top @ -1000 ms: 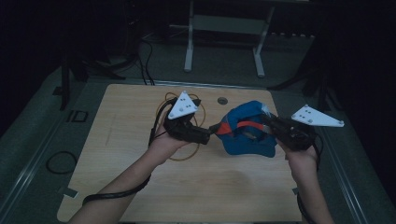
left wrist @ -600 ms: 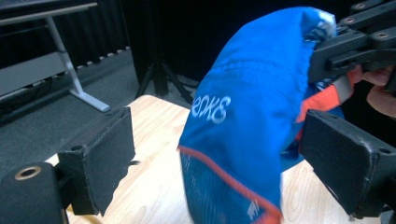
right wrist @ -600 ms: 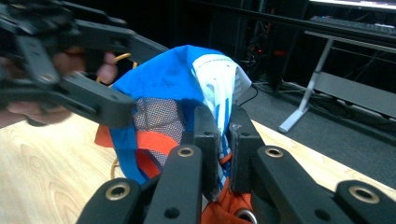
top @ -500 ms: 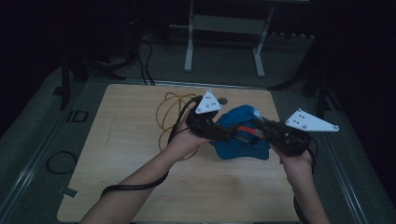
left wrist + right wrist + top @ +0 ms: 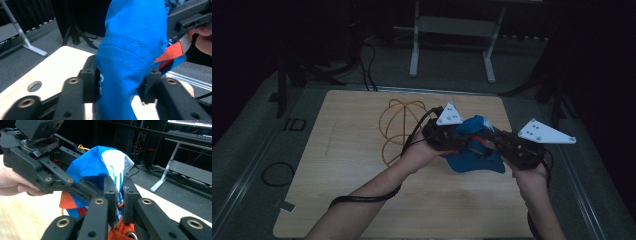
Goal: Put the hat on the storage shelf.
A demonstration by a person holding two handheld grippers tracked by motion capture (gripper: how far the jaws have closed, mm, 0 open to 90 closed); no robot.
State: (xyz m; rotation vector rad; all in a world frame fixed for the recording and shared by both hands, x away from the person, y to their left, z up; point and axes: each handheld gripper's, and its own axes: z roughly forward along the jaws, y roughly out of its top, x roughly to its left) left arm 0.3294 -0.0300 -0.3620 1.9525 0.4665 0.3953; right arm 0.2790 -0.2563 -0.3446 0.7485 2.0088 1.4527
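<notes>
Your blue cloth bag is up off the desk, bunched between the two claws near the right side of the desktop.

Right claw: clamped tight on a fold of the blue and white fabric, jaws nearly together, with an orange strap hanging below the pinch.

Left claw: jaws have just been closing and the blue fabric sits between them. In the left gripper view both pads look pressed into a thick bulge of cloth — I read that as a grip, though a fat one.

Handling, my judgement:
- Light and fully soft. No stiffness, so it sags and swings wherever you don't hold it.
- Smooth woven fabric, probably a bit slick. A thick wad can creep out of the jaws — a seam or hem holds better.
- The stitched line across the fabric in the left gripper view is a good place to pinch.
- Not fragile; a firm squeeze won't hurt it.
- Watch the orange strap: it dangles close to the right jaws and can snag.

A loose orange wire loop lies on the desk just behind your left hand — keep the cloth off it.
</notes>
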